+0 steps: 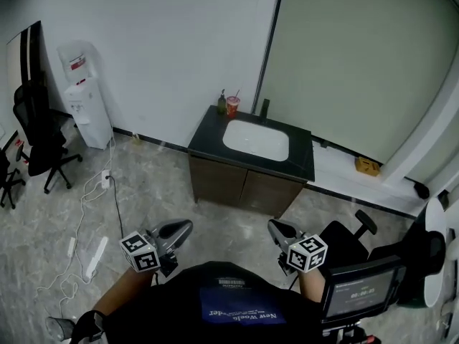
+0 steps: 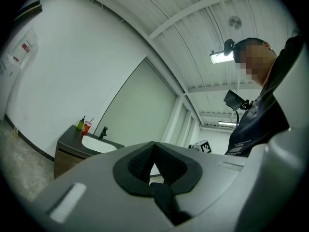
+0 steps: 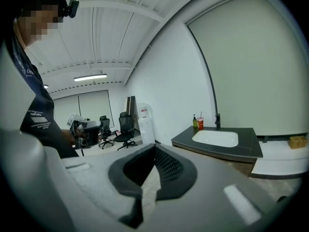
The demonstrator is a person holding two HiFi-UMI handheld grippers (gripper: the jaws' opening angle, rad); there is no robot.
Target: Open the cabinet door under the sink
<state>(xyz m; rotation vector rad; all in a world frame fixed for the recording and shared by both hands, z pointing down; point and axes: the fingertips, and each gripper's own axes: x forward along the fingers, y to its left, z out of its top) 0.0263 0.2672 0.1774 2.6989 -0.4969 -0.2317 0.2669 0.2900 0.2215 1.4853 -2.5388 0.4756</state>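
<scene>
Held left gripper and right gripper well short of cabinet door, jaws pressed together, empty; risked skidding off its edge.

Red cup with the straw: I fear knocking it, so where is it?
Head view: the red cup stands at the dark countertop's far left corner, beside the green bottle, left of the faucet.

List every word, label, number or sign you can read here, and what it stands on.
"New": upside down on the shirt in the head view; the word after it is blurred.
Screen: a row of digits, too blurred to read.
Water bottle: red label, too small to read.
Red cup: any print is too small to read.
</scene>
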